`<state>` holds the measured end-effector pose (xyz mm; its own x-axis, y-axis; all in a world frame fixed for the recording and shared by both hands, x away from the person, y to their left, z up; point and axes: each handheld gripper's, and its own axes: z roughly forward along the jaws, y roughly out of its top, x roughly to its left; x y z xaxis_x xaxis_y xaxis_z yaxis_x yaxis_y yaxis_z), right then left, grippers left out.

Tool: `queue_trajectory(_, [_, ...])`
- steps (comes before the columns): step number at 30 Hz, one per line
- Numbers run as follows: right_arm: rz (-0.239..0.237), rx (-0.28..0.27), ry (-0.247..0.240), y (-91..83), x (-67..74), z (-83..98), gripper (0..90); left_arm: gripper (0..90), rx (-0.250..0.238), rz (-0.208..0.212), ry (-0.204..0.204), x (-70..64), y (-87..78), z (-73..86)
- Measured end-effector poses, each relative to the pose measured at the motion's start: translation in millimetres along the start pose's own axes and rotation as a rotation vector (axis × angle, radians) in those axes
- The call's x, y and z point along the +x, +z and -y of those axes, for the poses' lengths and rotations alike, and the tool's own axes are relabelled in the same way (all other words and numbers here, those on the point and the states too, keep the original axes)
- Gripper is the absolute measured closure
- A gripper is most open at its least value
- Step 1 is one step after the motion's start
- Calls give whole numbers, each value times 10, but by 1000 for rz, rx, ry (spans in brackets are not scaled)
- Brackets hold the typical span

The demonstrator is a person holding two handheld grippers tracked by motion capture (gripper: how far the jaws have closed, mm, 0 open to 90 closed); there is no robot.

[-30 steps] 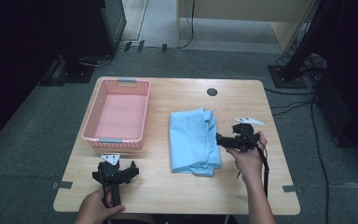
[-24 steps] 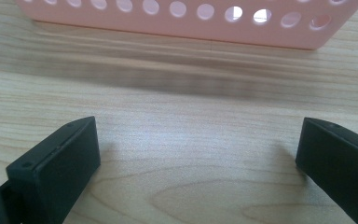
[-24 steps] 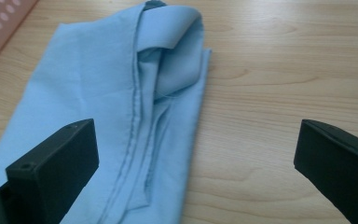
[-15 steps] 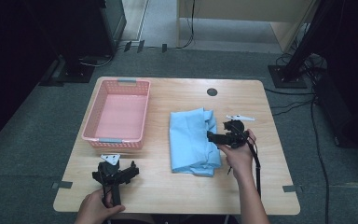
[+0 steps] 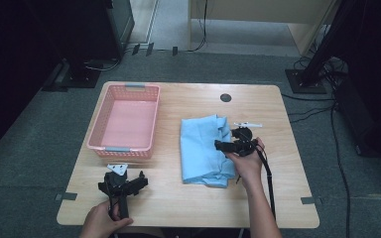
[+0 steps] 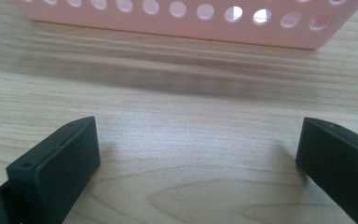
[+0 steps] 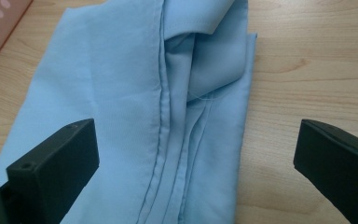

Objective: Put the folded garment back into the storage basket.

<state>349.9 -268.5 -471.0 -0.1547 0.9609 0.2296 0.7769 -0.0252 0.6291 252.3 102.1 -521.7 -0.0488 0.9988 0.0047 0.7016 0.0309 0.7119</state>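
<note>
progress: early — cloth (image 5: 203,148) lies folded on the tabletop right of the basket (image 5: 127,120), not yet gripped | right tool (image 5: 226,146) spread wide over its edge | left tool (image 5: 123,185) released, just in front of basket — lift and placing left

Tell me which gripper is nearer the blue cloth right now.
Right. The right gripper is over the blue cloth's right edge, jaws open. The left gripper sits on bare table in front of the pink basket, apart from the cloth.

Bench (image 5: 188,198), light wood: I log one folded blue cloth (image 5: 201,151) beneath my right hand-held gripper (image 5: 228,146); one pink basket (image 5: 126,121) beyond my left hand-held gripper (image 5: 121,183).
</note>
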Motion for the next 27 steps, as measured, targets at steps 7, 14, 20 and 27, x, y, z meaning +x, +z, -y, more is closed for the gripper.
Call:
queue_trajectory(7, [17, 16, 4, 112, 27, 11, 0, 0, 0, 0, 0, 0, 0, 0])
queue_trajectory(14, [28, 31, 1, 219, 62, 35, 0, 0, -1, 0, -1, -1, 0, 0])
queue_trajectory(20, [59, 42, -11, 311, 115, 71, 0, 0, 0, 0, 0, 0, 0, 0])
queue_trajectory(27, [79, 59, -35, 401, 167, 108, 0, 0, 1, 0, 1, 1, -1, 0])
